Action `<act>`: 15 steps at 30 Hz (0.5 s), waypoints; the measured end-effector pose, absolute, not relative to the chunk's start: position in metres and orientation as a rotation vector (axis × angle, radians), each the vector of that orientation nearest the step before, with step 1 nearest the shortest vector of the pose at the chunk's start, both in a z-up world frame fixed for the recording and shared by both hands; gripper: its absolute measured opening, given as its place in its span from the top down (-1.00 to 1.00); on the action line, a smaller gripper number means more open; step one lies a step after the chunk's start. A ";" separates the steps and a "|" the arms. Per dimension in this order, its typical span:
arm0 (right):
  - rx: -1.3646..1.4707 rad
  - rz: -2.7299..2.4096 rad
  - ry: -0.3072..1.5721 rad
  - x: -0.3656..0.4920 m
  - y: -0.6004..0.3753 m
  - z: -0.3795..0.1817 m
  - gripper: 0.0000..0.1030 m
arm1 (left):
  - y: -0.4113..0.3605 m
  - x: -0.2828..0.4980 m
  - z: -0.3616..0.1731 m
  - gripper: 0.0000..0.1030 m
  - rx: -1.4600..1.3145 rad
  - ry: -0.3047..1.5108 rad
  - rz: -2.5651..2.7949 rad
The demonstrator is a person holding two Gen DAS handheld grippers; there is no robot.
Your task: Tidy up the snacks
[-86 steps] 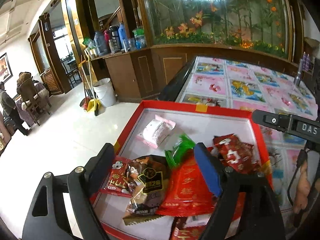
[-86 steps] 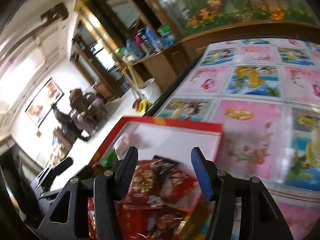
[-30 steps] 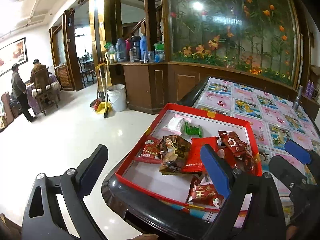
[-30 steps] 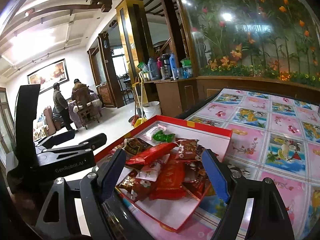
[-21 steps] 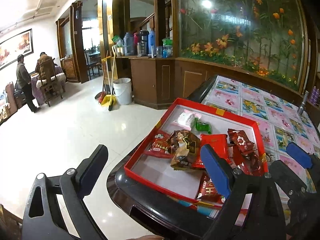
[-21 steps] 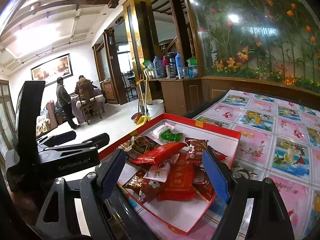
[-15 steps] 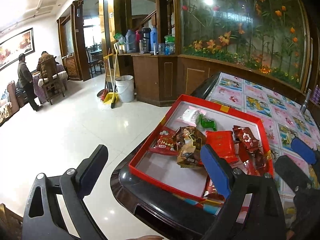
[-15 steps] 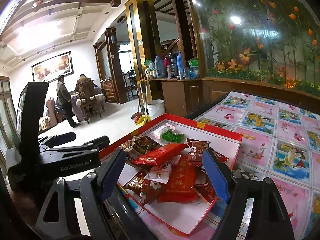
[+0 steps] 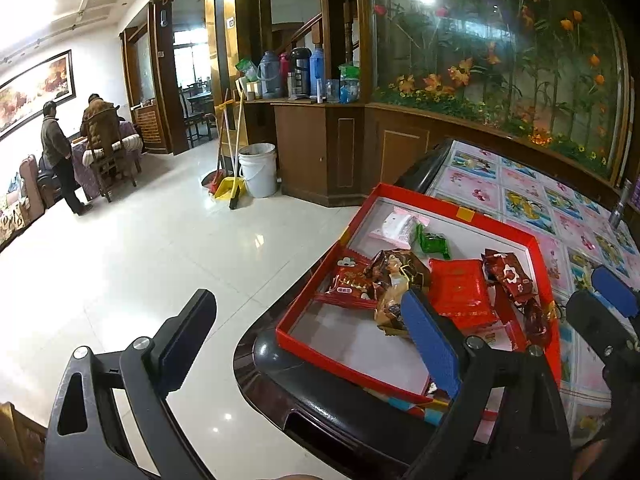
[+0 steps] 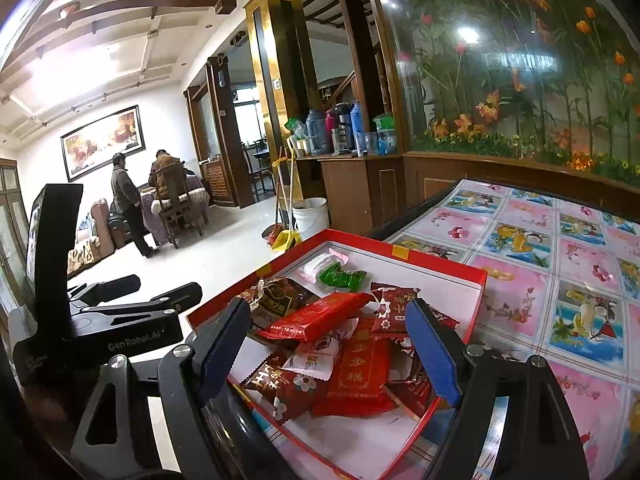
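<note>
A red shallow box (image 9: 460,213) (image 10: 440,261) sits at the table's near corner and holds several snack packets: a red flat packet (image 9: 460,292) (image 10: 316,320), a brown packet (image 9: 396,268) (image 10: 280,292), a green packet (image 9: 434,242) (image 10: 344,278) and a white-pink one (image 9: 394,225). My left gripper (image 9: 308,344) is open and empty, held back off the table's left corner. My right gripper (image 10: 328,352) is open and empty, just before the box's near side. The left gripper also shows in the right wrist view (image 10: 132,292).
The table (image 10: 560,240) has a pink patterned cover and a dark rounded edge (image 9: 320,396). A white bucket (image 9: 258,168), broom and dustpan stand on the tiled floor by a wooden counter. Two people are at a far table (image 9: 80,148).
Both grippers have pulled back from the box and away from the snacks, empty and open. The left wrist view has swung left, so the box now lies to its right.
</note>
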State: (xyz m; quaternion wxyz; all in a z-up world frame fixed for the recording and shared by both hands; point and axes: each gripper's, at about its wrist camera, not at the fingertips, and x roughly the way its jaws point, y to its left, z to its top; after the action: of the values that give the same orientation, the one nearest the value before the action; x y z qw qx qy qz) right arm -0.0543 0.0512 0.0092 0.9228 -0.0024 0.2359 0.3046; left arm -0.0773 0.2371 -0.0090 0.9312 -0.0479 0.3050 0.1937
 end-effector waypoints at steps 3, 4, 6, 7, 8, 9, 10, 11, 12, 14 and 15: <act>0.000 0.628 0.483 -0.053 0.050 0.008 -0.58 | 0.236 -0.078 -0.011 -0.83 -0.098 0.634 0.387; 0.002 0.628 0.483 -0.053 0.049 0.008 -0.58 | 0.235 -0.077 -0.011 -0.83 -0.096 0.636 0.385; 0.003 0.626 0.484 -0.052 0.049 0.009 -0.58 | 0.233 -0.077 -0.011 -0.83 -0.094 0.640 0.379; 0.005 0.624 0.486 -0.051 0.048 0.008 -0.58 | 0.233 -0.077 -0.011 -0.83 -0.093 0.642 0.375; 0.007 0.621 0.486 -0.051 0.048 0.008 -0.58 | 0.232 -0.078 -0.012 -0.83 -0.093 0.643 0.371; 0.010 0.618 0.487 -0.051 0.047 0.007 -0.58 | 0.231 -0.078 -0.011 -0.83 -0.092 0.642 0.369; 0.012 0.615 0.486 -0.051 0.047 0.007 -0.58 | 0.230 -0.078 -0.011 -0.83 -0.090 0.641 0.365; 0.013 0.612 0.486 -0.051 0.047 0.007 -0.58 | 0.229 -0.078 -0.011 -0.83 -0.088 0.641 0.362; 0.013 0.608 0.487 -0.051 0.046 0.007 -0.58 | 0.227 -0.078 -0.010 -0.83 -0.085 0.642 0.357; 0.016 0.603 0.489 -0.051 0.045 0.006 -0.58 | 0.225 -0.078 -0.009 -0.83 -0.082 0.642 0.351; 0.019 0.601 0.491 -0.051 0.044 0.006 -0.58 | 0.225 -0.078 -0.009 -0.83 -0.081 0.641 0.349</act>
State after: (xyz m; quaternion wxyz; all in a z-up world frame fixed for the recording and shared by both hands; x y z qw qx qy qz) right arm -0.0509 0.0443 0.0057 0.9256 0.0094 0.2395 0.2929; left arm -0.0785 0.2245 -0.0093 0.9334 -0.0395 0.3134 0.1704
